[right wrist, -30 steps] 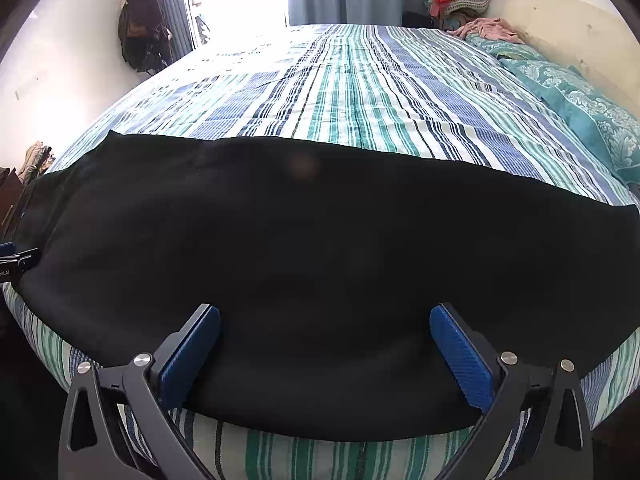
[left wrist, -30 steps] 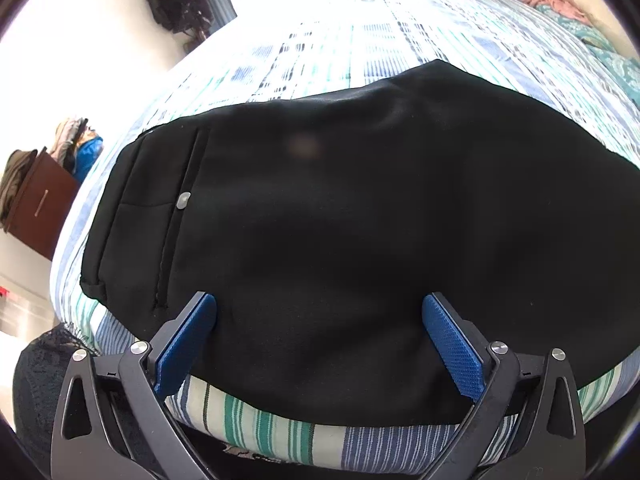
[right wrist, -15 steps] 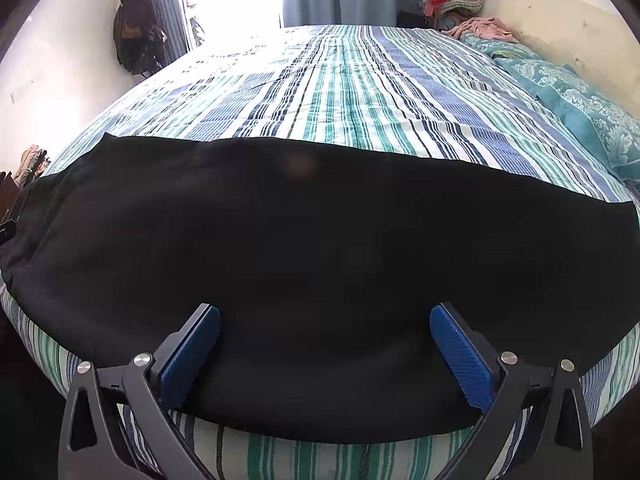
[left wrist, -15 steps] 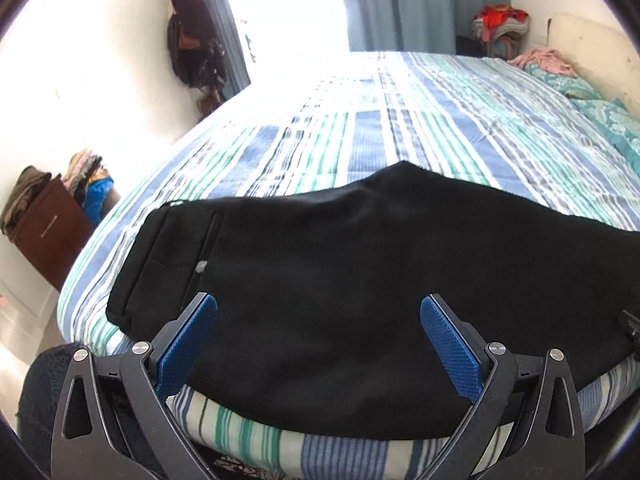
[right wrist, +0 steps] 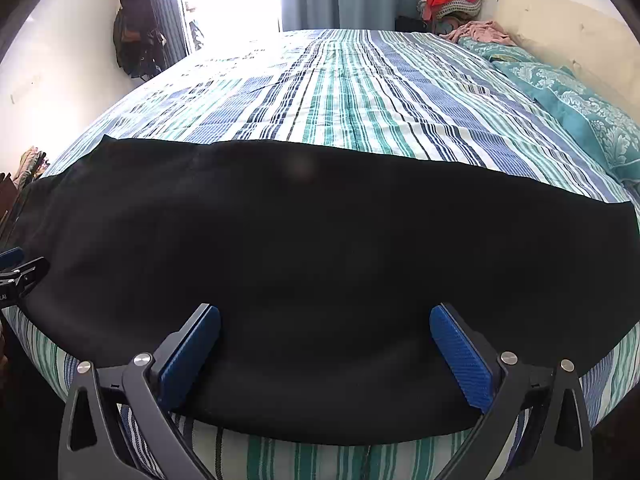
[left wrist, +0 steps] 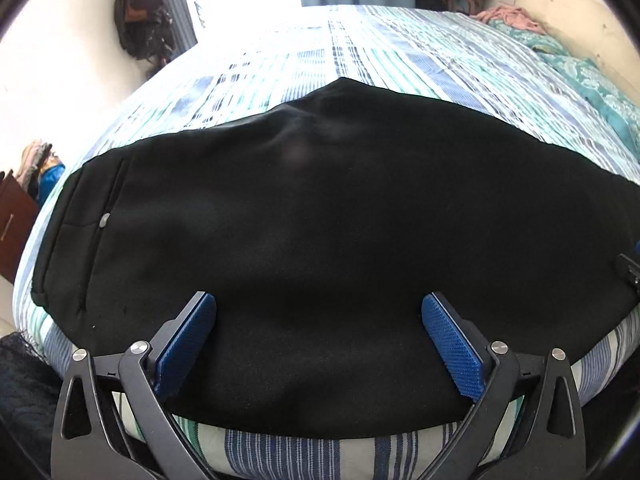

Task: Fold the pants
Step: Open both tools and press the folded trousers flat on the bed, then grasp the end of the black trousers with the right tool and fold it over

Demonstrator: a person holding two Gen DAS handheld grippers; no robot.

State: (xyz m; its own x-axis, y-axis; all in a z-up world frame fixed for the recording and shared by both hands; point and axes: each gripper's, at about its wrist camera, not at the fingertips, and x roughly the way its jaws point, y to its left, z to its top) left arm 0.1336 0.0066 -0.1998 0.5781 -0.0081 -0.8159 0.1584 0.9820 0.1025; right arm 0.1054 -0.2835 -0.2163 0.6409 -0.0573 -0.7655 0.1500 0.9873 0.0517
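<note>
While pants (left wrist: 320,240) are lying flat along near edge of bed (right wrist: 360,92), legs seemingly stacked lengthwise, crosswise folds remaining. Left gripper (left wrist: 318,344) and right gripper (right wrist: 325,354) hovering over near hem, fingers spread wide, gripping nothing.

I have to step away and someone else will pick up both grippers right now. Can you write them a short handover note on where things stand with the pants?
Left gripper: open, holding nothing, over the near edge of the black pants at the waistband end, where a pocket button shows.
Right gripper: open, holding nothing, over the near edge further along the legs.
Pants: lying flat along the near edge of the striped bed, apparently already folded lengthwise, leg on leg, though I can't confirm that.
Left to do: grip one end and fold it across, then fold again into a compact stack.
</note>
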